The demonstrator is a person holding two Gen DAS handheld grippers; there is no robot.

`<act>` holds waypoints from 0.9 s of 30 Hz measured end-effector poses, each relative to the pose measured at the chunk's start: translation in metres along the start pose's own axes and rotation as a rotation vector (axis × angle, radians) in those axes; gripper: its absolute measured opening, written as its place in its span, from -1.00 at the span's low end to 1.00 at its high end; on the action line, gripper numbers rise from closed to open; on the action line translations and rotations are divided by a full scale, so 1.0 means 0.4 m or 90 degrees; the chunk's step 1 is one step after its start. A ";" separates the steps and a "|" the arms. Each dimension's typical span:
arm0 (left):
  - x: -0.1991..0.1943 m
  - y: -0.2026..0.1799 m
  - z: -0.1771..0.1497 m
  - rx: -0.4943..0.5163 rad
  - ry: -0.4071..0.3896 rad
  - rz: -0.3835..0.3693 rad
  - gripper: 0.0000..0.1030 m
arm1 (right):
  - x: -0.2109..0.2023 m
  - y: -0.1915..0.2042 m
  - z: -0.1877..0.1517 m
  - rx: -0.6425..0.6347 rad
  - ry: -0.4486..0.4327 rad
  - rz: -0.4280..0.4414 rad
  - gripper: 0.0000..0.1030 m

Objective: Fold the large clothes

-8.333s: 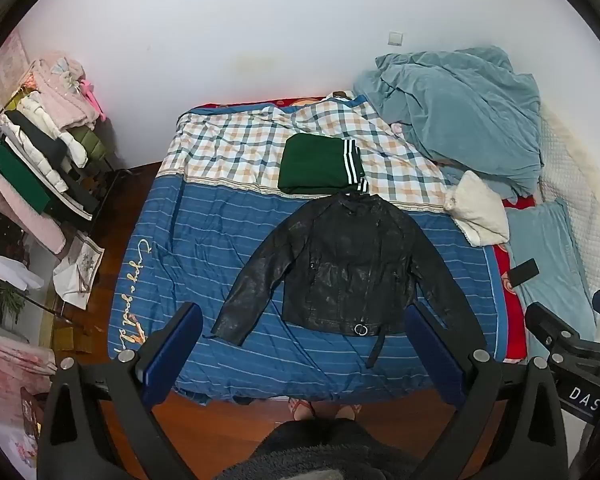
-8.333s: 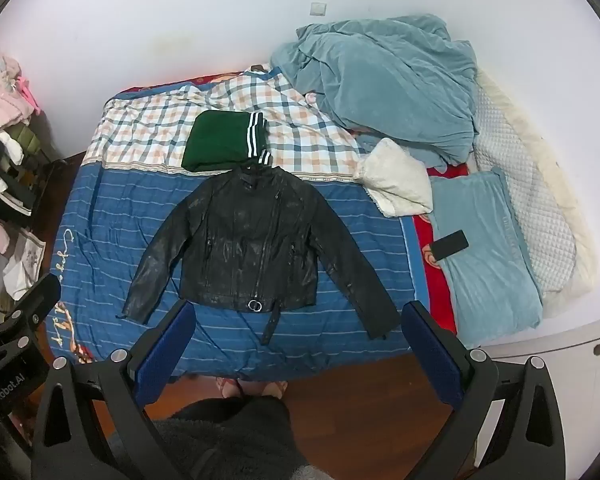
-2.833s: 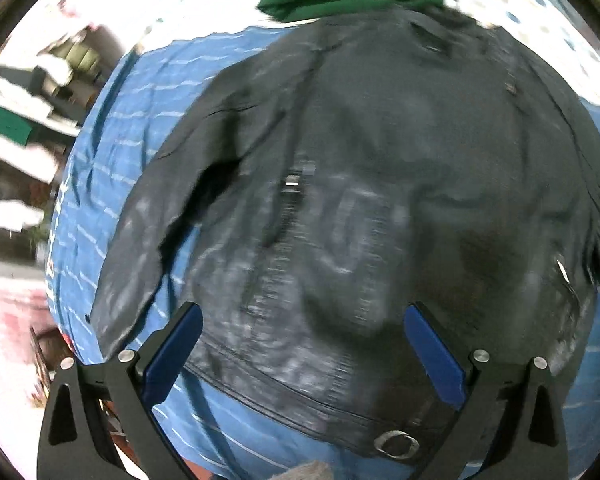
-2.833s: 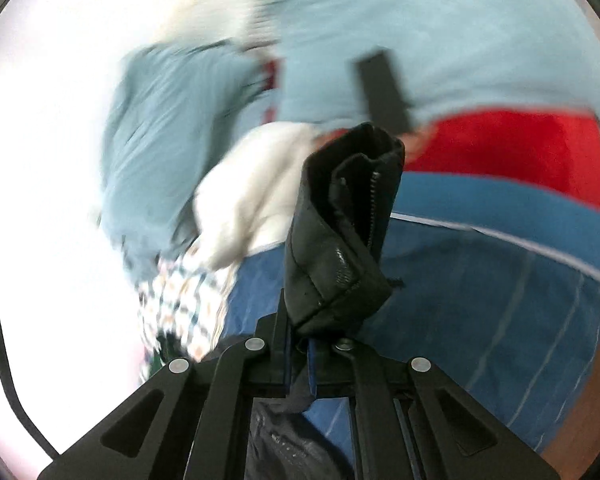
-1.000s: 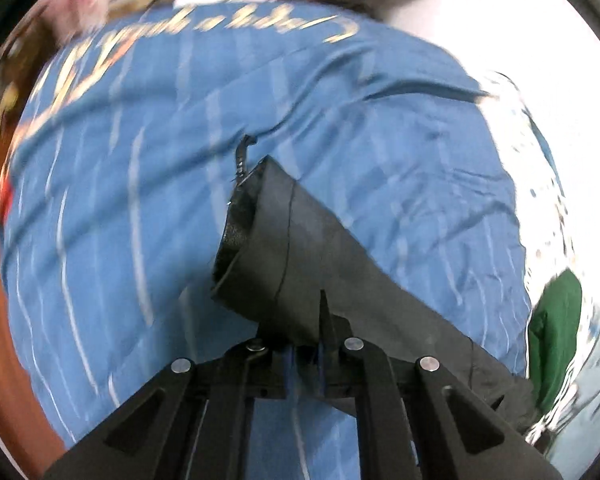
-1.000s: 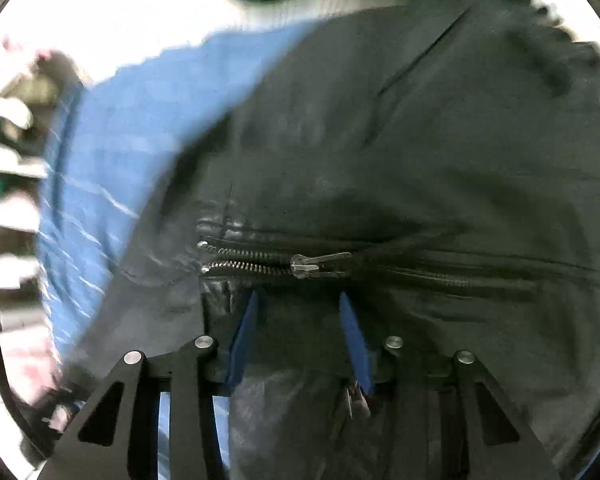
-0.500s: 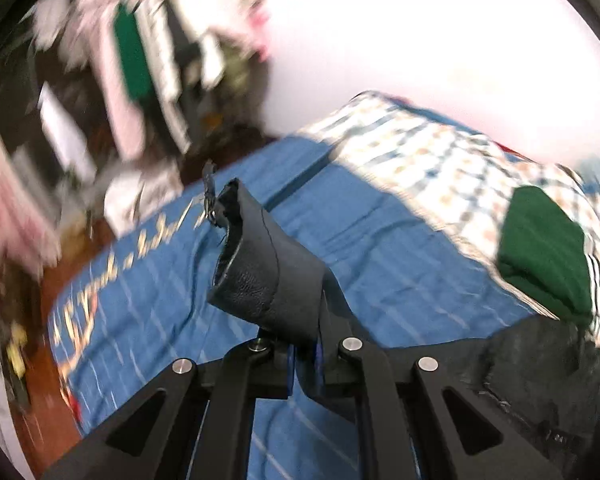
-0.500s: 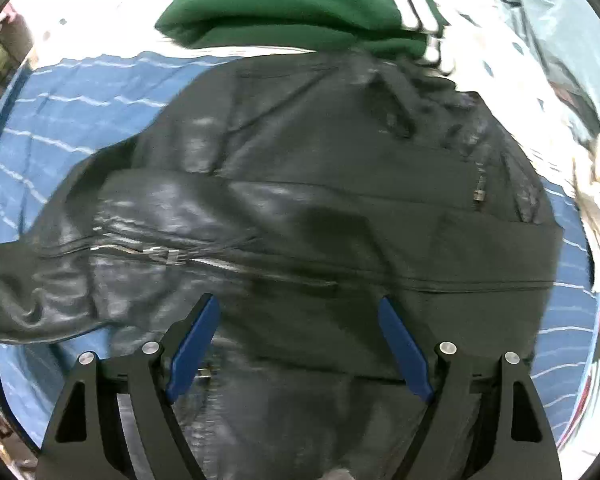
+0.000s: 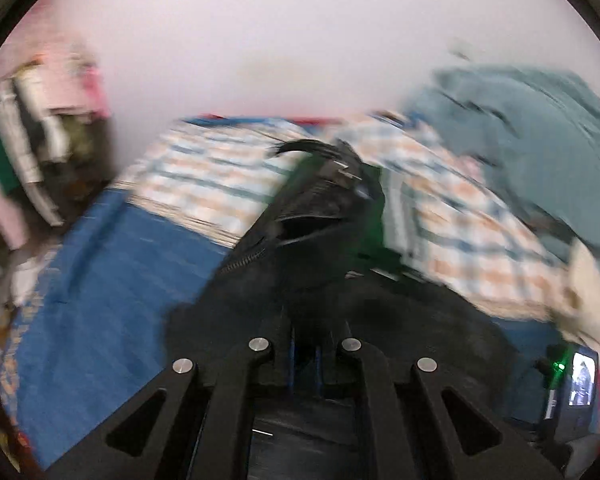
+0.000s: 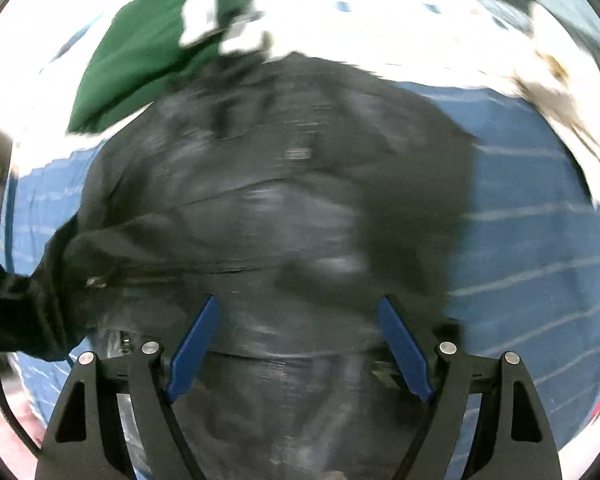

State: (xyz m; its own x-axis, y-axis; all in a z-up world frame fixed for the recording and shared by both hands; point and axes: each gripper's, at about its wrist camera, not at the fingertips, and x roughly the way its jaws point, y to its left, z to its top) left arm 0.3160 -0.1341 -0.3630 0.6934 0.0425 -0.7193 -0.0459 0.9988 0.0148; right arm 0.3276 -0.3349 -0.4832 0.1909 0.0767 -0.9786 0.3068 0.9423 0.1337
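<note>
Sharing one black jacket (image 10: 268,208): left tongs (image 9: 305,354) clamped on its sleeve (image 9: 316,216), right tongs (image 10: 296,340) spread wide above, empty.

Bare blue bedspread (image 10: 540,240) beside jacket (image 10: 280,200); green garment (image 10: 132,60) beyond.

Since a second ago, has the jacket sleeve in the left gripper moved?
Yes. The sleeve clamped in the left gripper has swung from over the bare blue bedsheet across onto the black jacket's body, toward the checked blanket.
</note>
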 end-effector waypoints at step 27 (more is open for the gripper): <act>0.232 -0.415 -0.248 0.128 0.216 -0.011 -0.74 | -0.087 -0.570 -0.125 0.094 0.054 0.058 0.63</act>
State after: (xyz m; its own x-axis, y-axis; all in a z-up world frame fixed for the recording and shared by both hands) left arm 0.3168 -0.2984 -0.5011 0.4142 0.0495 -0.9088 0.1286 0.9853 0.1123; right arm 0.2043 -0.5362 -0.4874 0.1472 0.1918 -0.9703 0.4265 0.8728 0.2373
